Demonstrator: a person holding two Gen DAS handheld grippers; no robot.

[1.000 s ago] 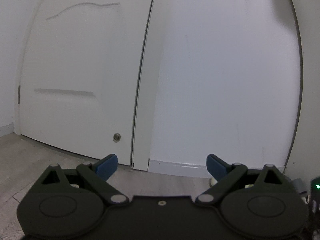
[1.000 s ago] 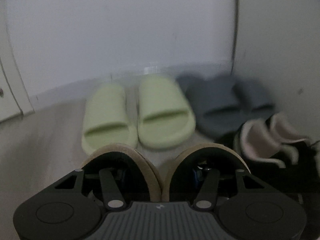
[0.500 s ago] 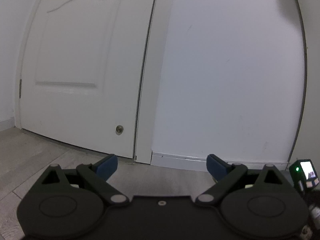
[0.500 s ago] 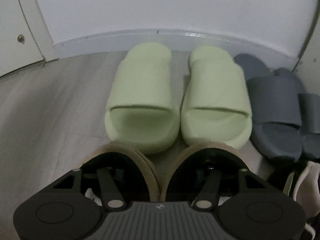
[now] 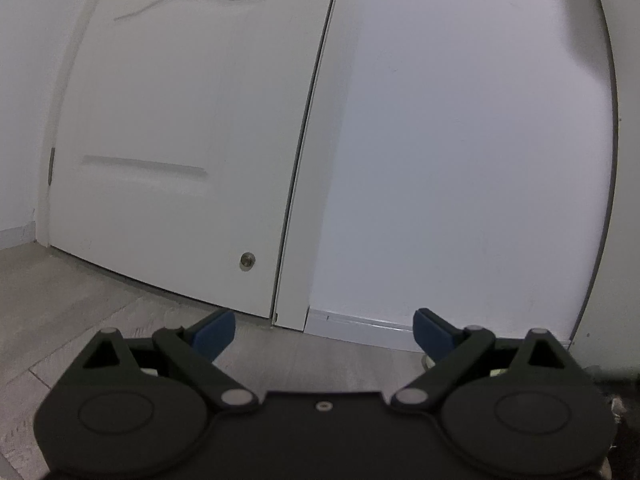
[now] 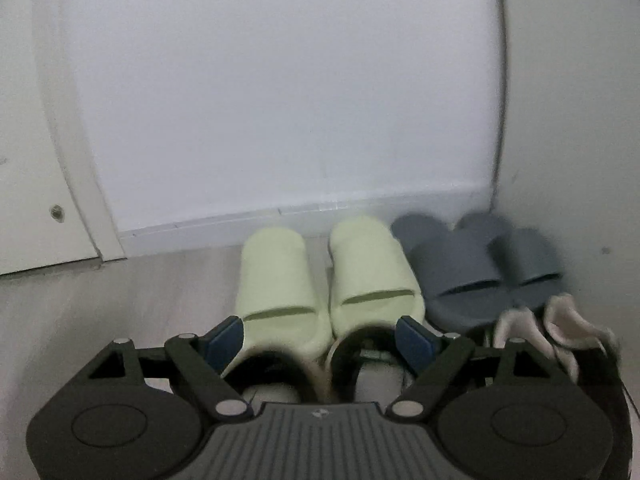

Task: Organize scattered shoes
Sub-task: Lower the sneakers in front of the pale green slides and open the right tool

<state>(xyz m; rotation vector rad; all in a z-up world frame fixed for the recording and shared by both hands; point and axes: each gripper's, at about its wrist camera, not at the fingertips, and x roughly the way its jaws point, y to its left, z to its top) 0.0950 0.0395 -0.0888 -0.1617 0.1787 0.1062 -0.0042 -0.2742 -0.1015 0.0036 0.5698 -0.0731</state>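
In the right wrist view, two pale green slippers (image 6: 276, 280) (image 6: 372, 268) stand side by side with toes to the baseboard. A grey pair (image 6: 452, 264) sits to their right, in the corner. Just behind the green pair are two dark shoes with tan collars (image 6: 280, 368) (image 6: 352, 348), lying under my right gripper (image 6: 320, 340). That gripper is open, its blue pads (image 6: 224, 340) wide apart on either side of them and touching nothing. In the left wrist view, my left gripper (image 5: 324, 332) is open and empty over bare floor, facing the door and wall.
Black shoes with pale pink lining (image 6: 520, 320) stand at the right, close to the side wall (image 6: 580, 120). A white door (image 5: 160, 120) with a small metal stop (image 5: 247, 260) is on the left. A white baseboard (image 5: 360, 328) runs along the wall. Grey wood floor (image 5: 100, 312) lies left.
My right gripper has opened and let go of the tan-collared shoes; its fingers came out of them and the blue pads now show. The left gripper stayed open, its view only wobbling.
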